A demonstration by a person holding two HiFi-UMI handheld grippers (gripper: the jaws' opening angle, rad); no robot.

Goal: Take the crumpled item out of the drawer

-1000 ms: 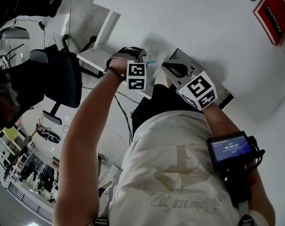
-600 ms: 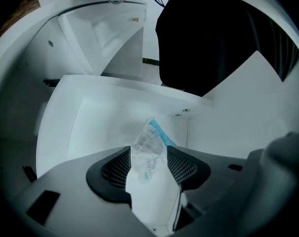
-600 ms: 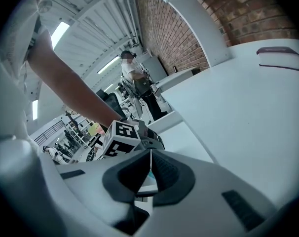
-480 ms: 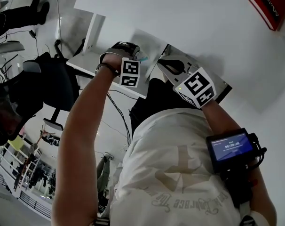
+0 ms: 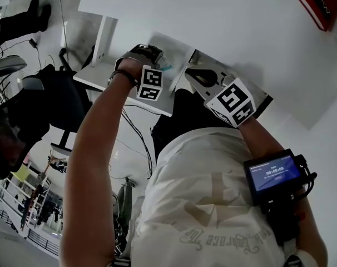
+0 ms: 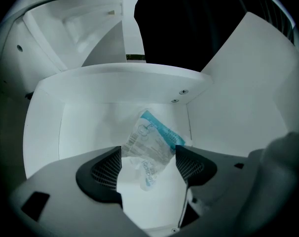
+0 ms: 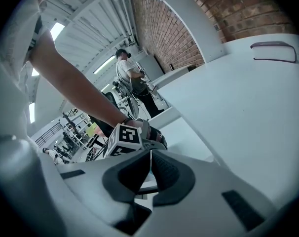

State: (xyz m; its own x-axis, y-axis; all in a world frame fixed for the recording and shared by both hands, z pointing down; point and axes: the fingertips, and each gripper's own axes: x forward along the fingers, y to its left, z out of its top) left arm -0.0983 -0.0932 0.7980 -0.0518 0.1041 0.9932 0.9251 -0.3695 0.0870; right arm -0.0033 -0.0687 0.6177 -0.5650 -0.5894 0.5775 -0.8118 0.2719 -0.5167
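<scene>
The crumpled item is a clear packet with teal print point(image 6: 152, 143). It lies on the floor of the open white drawer point(image 6: 120, 74), near the back right corner. My left gripper point(image 6: 148, 157) reaches into the drawer, and its jaws are opening wide. The packet's near end sits between the dark pads point(image 6: 106, 170), which do not press on it. In the head view the left gripper point(image 5: 162, 65) is over the drawer point(image 5: 177, 50), with a bit of teal at its tip. My right gripper point(image 5: 195, 78) hovers beside the drawer. In its own view the right gripper point(image 7: 150, 155) is shut with nothing in it.
A white desk top point(image 5: 241, 26) runs above the drawer, with a red box point(image 5: 318, 1) at its far right. A black office chair point(image 5: 46, 104) stands to the left. A person point(image 7: 127, 70) stands far off by a brick wall. A screen point(image 5: 274, 174) is strapped to the right forearm.
The left gripper has moved a little farther over the drawer, up and left in the head view. The right gripper has hardly moved.
</scene>
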